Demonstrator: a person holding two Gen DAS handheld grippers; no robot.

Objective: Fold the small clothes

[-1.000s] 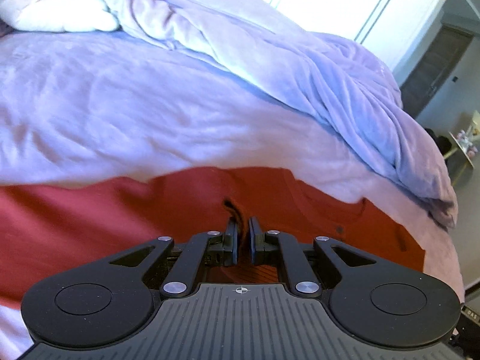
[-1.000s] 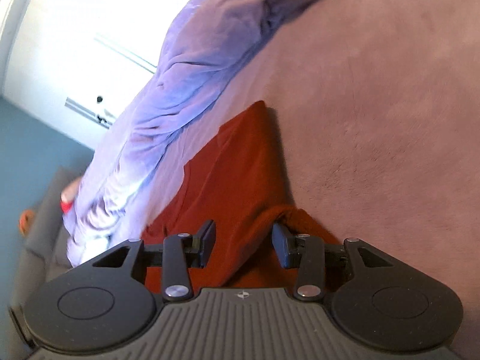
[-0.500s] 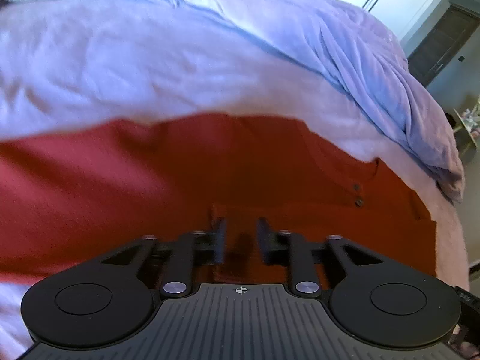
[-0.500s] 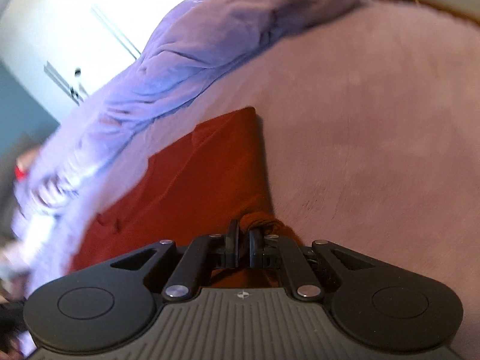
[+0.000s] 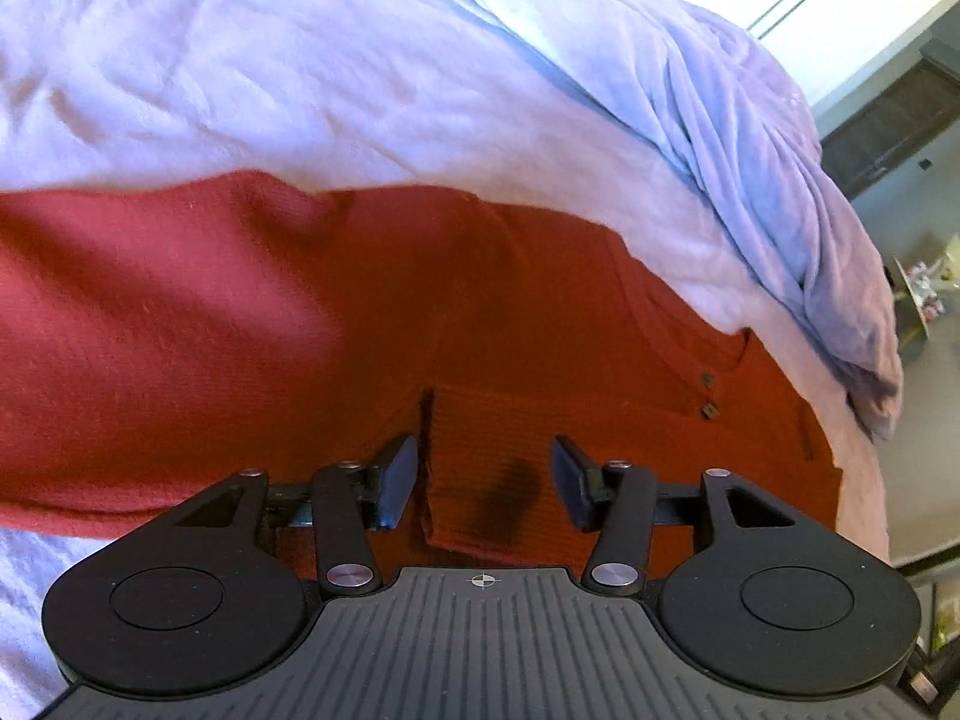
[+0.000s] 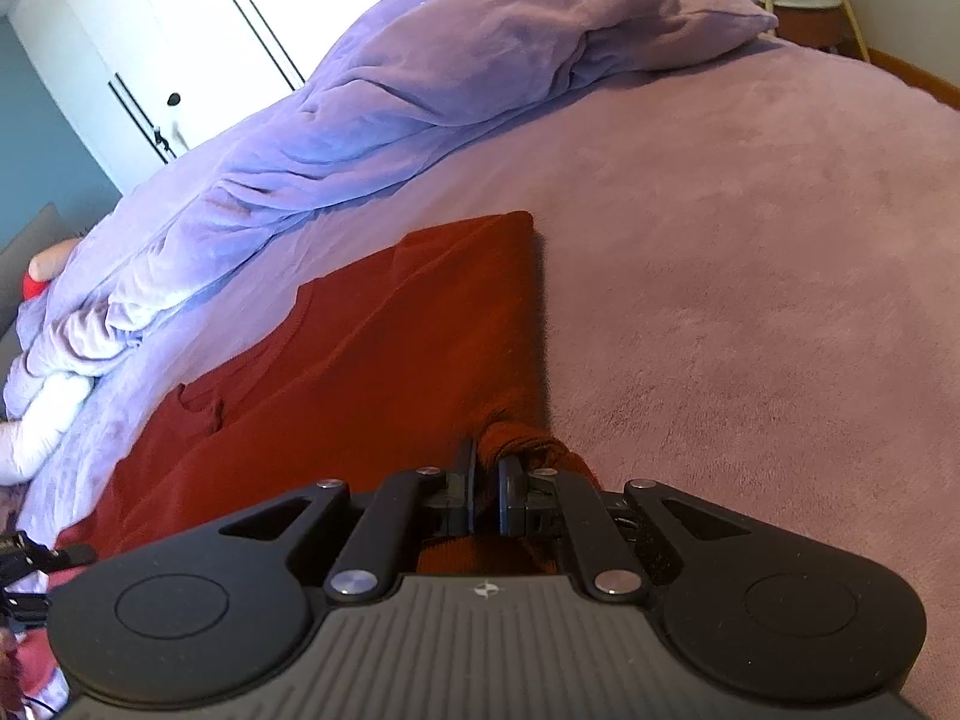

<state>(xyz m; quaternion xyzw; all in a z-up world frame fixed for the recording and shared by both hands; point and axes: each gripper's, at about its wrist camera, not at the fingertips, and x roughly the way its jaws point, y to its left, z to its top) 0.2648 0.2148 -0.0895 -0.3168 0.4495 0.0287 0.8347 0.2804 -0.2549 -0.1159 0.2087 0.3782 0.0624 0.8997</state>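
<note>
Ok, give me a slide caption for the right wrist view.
Right claw shut on a bunched corner of the rust-red shirt lying on the mauve bed cover.

shirt (image 5: 420, 312) flat on bed (image 6: 750, 252), near side | bunched duvet (image 6: 420, 90) behind it, far side | wardrobe (image 6: 180, 18) beyond bed
</note>
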